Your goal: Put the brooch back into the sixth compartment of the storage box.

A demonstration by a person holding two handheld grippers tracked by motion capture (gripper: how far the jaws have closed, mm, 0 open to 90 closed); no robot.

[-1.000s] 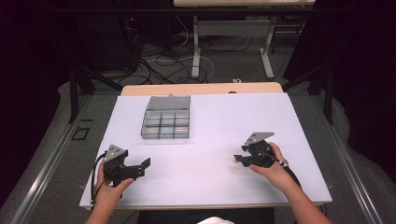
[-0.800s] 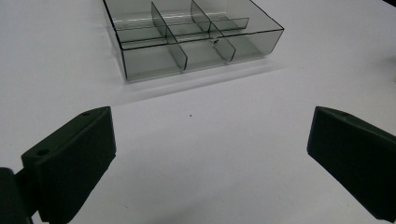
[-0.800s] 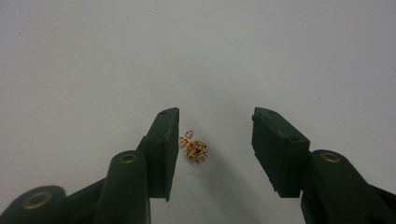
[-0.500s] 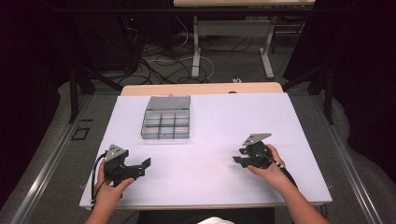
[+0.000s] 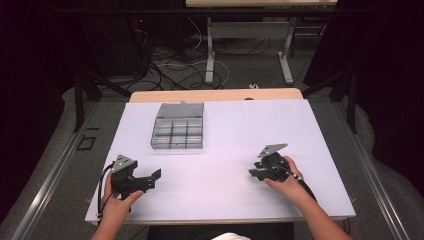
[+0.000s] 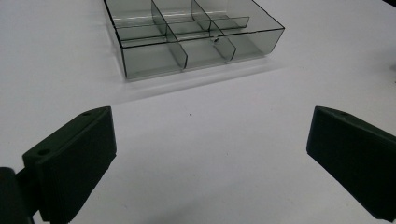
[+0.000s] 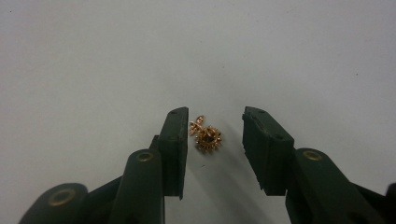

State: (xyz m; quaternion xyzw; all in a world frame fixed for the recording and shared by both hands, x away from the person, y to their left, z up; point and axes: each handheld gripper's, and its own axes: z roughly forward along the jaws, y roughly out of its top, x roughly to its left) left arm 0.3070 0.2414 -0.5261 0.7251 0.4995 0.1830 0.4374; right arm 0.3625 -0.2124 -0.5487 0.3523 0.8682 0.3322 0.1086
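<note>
A small gold ornament (image 7: 207, 136) with a spiky round body lies on the white table top. My right gripper (image 7: 212, 140) points down over it with the jaws either side of it. They have just been closing, and a gap still shows beside the ornament. In the high view the right gripper (image 5: 252, 174) sits at the table's right front. My left gripper (image 5: 156, 177) rests at the left front, jaws wide apart with nothing between them (image 6: 210, 154). A clear divided box (image 5: 178, 132) stands beyond it (image 6: 187, 32).
The white table top (image 5: 225, 130) runs wide between the two hands and behind the right one. The box's compartments look empty. Cables and table legs lie on the floor beyond the far edge.
The right hand has crept slightly left and toward the near edge. The left hand and the box have kept their places.
</note>
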